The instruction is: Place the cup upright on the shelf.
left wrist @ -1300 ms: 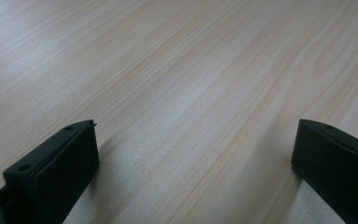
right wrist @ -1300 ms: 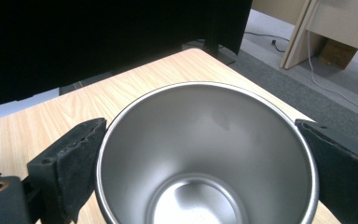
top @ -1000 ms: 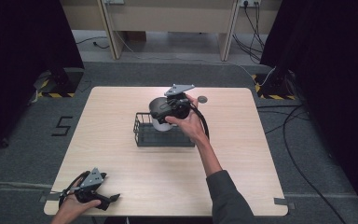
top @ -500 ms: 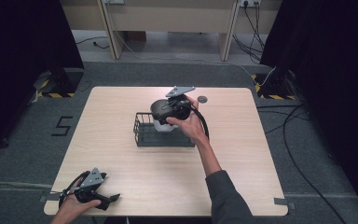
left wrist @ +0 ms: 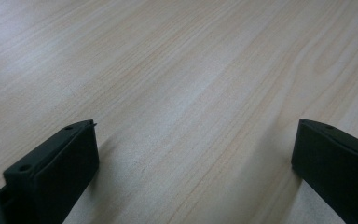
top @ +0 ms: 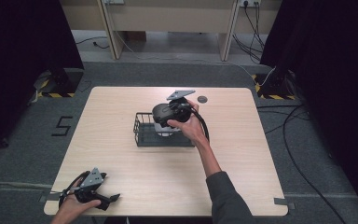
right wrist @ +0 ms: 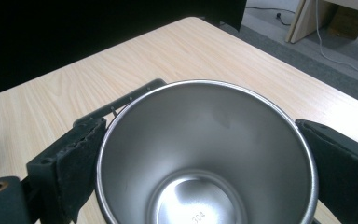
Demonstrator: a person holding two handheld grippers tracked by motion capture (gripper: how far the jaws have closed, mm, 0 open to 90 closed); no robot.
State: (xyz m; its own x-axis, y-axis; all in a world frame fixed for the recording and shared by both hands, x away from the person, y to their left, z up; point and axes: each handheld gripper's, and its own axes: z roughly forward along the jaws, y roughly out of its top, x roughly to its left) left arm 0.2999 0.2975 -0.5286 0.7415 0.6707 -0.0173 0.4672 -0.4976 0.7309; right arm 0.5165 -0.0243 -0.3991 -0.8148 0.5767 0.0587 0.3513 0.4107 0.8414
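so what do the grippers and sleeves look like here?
Both grippers are black, each topped by a grey three-cornered plate: left gripper, right gripper. A black cable loops from the right one. Jaws are flat black blocks with screw holes. The right arm wears a dark grey sleeve.

Small dark disc (top: 202, 99) on table (top: 261, 186)

A pale, light-grained wooden counter (top: 121, 140) fills the middle of the high view. A black wire basket (top: 142, 133) stands on it just left of centre. A small dark round disc (top: 202, 99) lies near the upper edge, right of centre. The left gripper (top: 103, 199) rests on the counter at its lower-left corner.
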